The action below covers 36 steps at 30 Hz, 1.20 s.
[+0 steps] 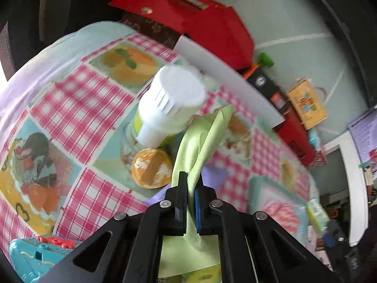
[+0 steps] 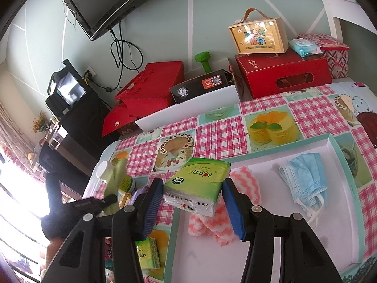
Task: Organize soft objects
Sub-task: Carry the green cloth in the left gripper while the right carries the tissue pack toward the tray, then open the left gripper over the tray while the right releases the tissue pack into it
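Note:
My left gripper (image 1: 191, 179) is shut on a light green cloth (image 1: 200, 141), which sticks up out of the jaws and hangs down behind them. A purple cloth (image 1: 214, 174) lies on the table just beyond. My right gripper (image 2: 193, 186) is shut on a green tissue pack (image 2: 200, 176), its blue pads pressing both sides. It holds the pack over the near left corner of a white tray with a teal rim (image 2: 339, 155). In the tray lie a pink-and-white fluffy cloth (image 2: 247, 184) and blue face masks (image 2: 306, 179). A gloved hand (image 2: 54, 212) holds the left gripper at the right wrist view's left.
A white-capped bottle (image 1: 174, 94) and an orange-lidded jar (image 1: 150, 167) stand close to the green cloth. A small green pack (image 2: 147, 252) and a teal toy (image 1: 30, 259) lie near the front edge. Red boxes (image 2: 282, 77), a long white dish (image 2: 188, 108) and a yellow gift box (image 2: 259, 35) line the back.

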Each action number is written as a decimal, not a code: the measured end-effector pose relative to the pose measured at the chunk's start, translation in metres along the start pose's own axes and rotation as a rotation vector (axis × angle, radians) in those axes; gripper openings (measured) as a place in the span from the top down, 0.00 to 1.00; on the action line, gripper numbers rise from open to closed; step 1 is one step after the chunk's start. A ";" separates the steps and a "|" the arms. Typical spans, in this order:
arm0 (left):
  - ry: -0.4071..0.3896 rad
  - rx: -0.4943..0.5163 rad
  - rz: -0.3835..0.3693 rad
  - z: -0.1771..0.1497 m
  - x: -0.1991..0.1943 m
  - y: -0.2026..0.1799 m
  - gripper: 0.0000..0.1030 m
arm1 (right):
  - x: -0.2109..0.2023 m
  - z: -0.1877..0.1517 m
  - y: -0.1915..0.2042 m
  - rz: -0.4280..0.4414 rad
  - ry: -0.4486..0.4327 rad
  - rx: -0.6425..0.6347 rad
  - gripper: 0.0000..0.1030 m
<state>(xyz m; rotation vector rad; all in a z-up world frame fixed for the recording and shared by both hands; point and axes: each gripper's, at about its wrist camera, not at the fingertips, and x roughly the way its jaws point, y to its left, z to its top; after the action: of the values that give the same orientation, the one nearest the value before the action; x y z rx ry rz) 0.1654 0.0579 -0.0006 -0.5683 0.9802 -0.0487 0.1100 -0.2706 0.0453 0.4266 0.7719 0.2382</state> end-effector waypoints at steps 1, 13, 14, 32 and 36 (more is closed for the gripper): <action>-0.014 0.012 -0.012 0.001 -0.006 -0.004 0.96 | 0.000 0.000 0.000 -0.001 -0.002 -0.001 0.47; -0.083 0.227 -0.192 -0.015 -0.045 -0.094 0.96 | -0.052 0.013 -0.022 -0.101 -0.137 0.010 0.47; -0.070 0.244 -0.205 -0.018 -0.042 -0.101 0.96 | -0.057 0.014 -0.026 -0.118 -0.146 0.015 0.47; 0.309 0.491 -0.153 -0.126 0.052 -0.192 0.94 | -0.063 -0.006 -0.114 -0.411 -0.004 0.182 0.46; 0.304 0.495 -0.129 -0.125 0.053 -0.191 0.62 | -0.054 -0.012 -0.124 -0.434 0.049 0.211 0.45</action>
<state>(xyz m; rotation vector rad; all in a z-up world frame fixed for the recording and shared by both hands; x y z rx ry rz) 0.1361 -0.1746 -0.0037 -0.1664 1.1741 -0.4913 0.0707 -0.3966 0.0148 0.4420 0.9214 -0.2410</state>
